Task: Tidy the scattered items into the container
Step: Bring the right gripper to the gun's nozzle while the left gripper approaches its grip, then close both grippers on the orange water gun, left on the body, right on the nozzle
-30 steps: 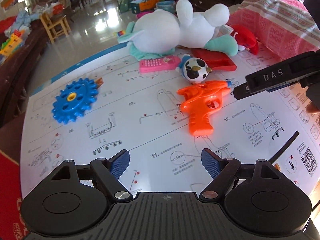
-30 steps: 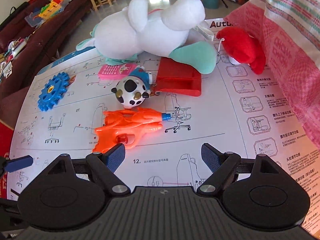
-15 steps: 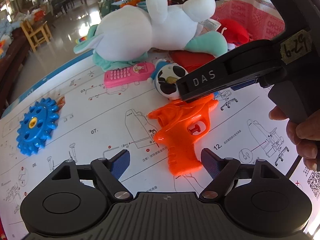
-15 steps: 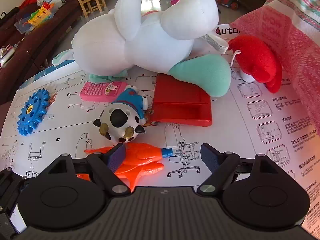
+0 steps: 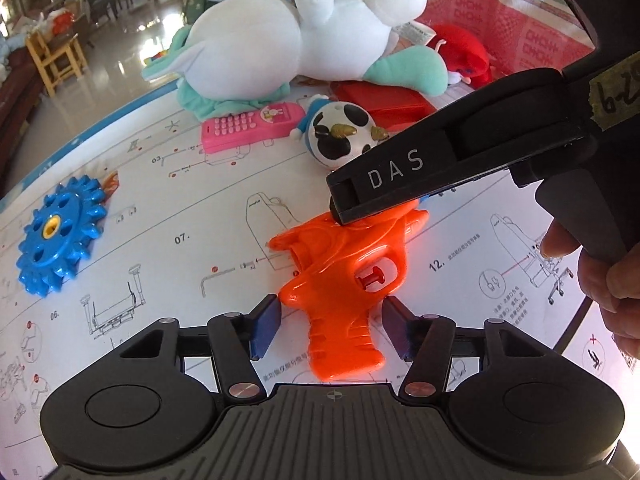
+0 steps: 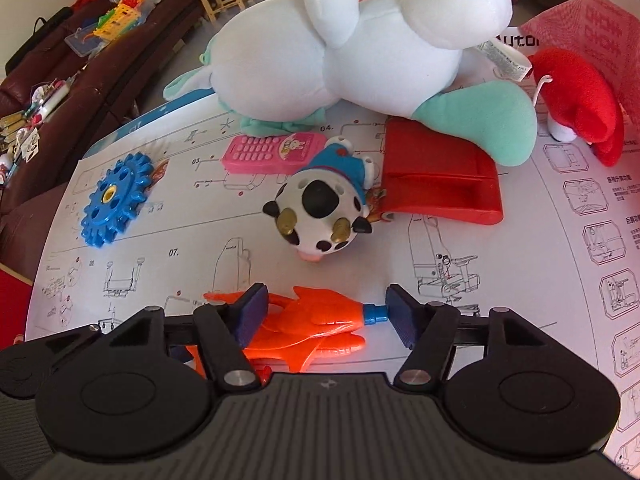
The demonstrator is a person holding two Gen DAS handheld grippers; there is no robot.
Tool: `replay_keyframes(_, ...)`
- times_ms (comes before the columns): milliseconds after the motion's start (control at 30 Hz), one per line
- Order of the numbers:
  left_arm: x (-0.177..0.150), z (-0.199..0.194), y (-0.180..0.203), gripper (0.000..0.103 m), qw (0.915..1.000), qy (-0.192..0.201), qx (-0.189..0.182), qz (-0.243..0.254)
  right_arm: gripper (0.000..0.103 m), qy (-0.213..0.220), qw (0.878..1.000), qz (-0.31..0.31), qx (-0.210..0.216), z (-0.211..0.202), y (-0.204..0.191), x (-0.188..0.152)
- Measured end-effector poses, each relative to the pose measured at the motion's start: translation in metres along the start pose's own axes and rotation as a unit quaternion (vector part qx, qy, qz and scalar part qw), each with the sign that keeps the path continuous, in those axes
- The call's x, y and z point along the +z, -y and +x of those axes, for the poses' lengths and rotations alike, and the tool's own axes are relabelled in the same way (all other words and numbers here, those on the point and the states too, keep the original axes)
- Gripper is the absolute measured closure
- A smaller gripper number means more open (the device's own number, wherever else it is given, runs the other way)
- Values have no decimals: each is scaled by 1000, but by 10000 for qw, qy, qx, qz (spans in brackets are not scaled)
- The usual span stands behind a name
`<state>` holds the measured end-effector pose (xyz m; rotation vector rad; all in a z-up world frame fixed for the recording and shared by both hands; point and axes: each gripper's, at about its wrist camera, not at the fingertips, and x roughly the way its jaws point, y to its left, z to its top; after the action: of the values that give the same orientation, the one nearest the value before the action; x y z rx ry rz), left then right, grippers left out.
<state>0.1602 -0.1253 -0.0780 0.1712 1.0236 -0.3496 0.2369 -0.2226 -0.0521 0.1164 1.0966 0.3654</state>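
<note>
An orange water gun [image 5: 348, 280] lies flat on the white instruction sheet [image 5: 160, 208]. My left gripper [image 5: 330, 326] straddles its handle, jaws closing; the left pad is at the plastic and a thin gap shows at the right pad. My right gripper [image 6: 326, 316] straddles the gun's barrel [image 6: 312, 324], jaws closing too, its right pad just beside the blue nozzle [image 6: 374, 314]. In the left wrist view the right gripper's black finger [image 5: 400, 172] hangs over the barrel, with a person's hand [image 5: 608, 280] on its grip.
Behind the gun lie a cow-patterned ball toy [image 6: 320, 216], a pink toy phone [image 6: 272, 152], a red plastic piece [image 6: 440, 184], a large white plush [image 6: 340, 48] and a red plush [image 6: 576, 100]. A blue gear [image 6: 114, 200] lies left. Pink woven fabric [image 5: 520, 20] rises at right.
Both grippers have come down and forward onto the orange water gun, and their jaws have narrowed around it. The right gripper's finger now fills the right of the left wrist view.
</note>
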Motion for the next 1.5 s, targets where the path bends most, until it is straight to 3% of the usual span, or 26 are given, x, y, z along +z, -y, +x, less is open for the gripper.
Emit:
replay_keyframes(500, -78, -56, -31, 34, 9979, -163, -92, -616, 32, -727, 9949, -555, 435, -28, -44, -65)
replay_keyframes(800, -92, -68, -34, 42, 9994, -300, -26, -154, 33, -885, 9841, -1505, 312, -42, -54, -90)
replay_keyframes(900, -84, -72, -39, 41, 9998, -187, -42, -114, 33, -749, 9853, -1498, 335, -46, -47, -85)
replay_keyframes(967, -79, -69, -39, 35, 9995, -258, -131, 80, 33, -747, 9839, -1572, 394, -45, -46, -81)
replay_keyframes(1100, -72, -57, -31, 35, 9975, -372, 7, 603, 33, -738, 9752, -2052, 383, -39, -52, -82)
replay_keyframes(1133, -70, -54, -30, 37, 9970, -397, 1, 667, 33, -688, 9725, -2194, 363, -39, -53, -83)
replay_keyframes(1267, -65, -49, -30, 66, 9956, -434, -156, 813, 34, -591, 9623, -2634, 333, -38, -59, -82)
replay_keyframes(1500, -63, -48, -30, 69, 9941, -481, -197, 957, 33, -722, 9466, -3120, 363, -34, -70, -76)
